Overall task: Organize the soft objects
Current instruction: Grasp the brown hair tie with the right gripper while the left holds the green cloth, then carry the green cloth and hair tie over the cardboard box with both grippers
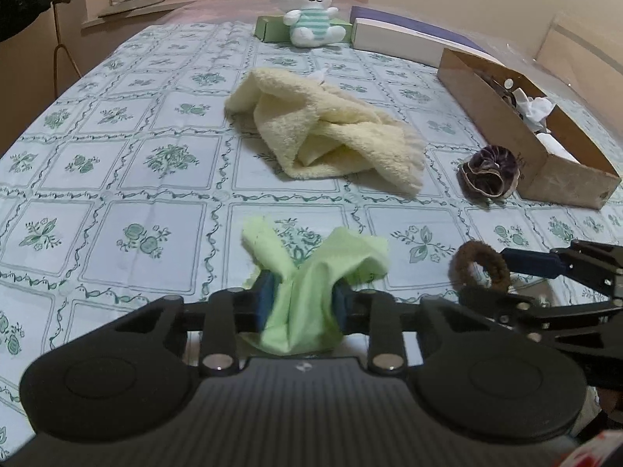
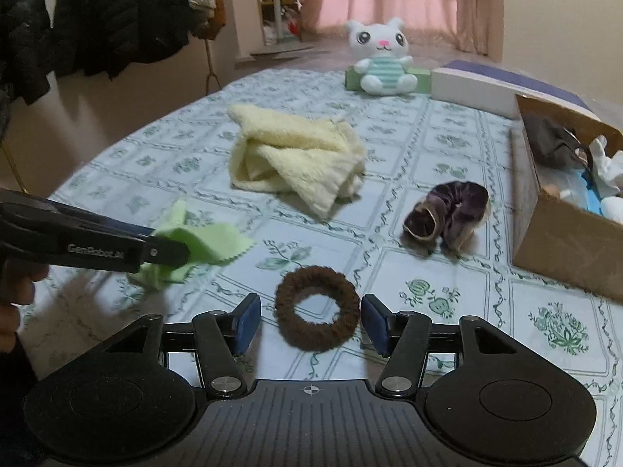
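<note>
My left gripper (image 1: pixel 300 303) is shut on a light green cloth (image 1: pixel 311 272), held just above the table; the cloth also shows in the right wrist view (image 2: pixel 194 241). My right gripper (image 2: pixel 311 321) is open, its blue pads on either side of a brown hair scrunchie (image 2: pixel 316 307) lying on the table, apart from it. The scrunchie shows in the left wrist view (image 1: pixel 481 266). A crumpled cream towel (image 2: pixel 296 155) lies mid-table. A dark purple scrunchie (image 2: pixel 447 214) lies to its right. A white plush cat (image 2: pixel 383 58) sits at the far edge.
An open cardboard box (image 2: pixel 553 233) with mixed items stands at the right. A white and purple box (image 2: pixel 475 85) and a green box (image 2: pixel 352 78) stand at the back by the plush. The table has a floral cloth (image 2: pixel 467 330). Coats hang at left.
</note>
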A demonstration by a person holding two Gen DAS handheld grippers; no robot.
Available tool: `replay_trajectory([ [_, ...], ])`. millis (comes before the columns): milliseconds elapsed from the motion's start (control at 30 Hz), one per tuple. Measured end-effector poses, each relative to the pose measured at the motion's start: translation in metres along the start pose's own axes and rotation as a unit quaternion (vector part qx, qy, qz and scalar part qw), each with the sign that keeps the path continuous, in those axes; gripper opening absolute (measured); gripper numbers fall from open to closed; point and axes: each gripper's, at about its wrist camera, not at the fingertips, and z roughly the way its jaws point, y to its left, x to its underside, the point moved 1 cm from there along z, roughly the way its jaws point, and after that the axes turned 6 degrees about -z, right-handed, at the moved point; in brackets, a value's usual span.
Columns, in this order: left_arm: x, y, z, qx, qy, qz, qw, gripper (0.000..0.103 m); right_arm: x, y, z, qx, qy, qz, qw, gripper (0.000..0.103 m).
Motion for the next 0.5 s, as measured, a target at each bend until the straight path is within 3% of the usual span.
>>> replay_trajectory([
  [233, -0.0017, -0.0036, 0.0043, 0.000, 0.002, 0.000, 1.0000, 0.012, 0.0009, -0.0048, 0.0065, 0.014, 0.005, 0.011, 1.000, 0.057],
  [433, -0.0022, -0.0027, 0.0044, -0.002, 0.002, -0.003, 1.0000, 0.012, 0.0003, -0.0018, 0.0099, 0.015, 0.005, -0.004, 1.000, 0.019],
  [500, -0.0022, -0.0028, 0.0042, -0.004, 0.002, -0.001, 1.0000, 0.012, 0.0005, -0.0004, 0.0098, 0.013, 0.006, -0.012, 1.000, 0.019],
])
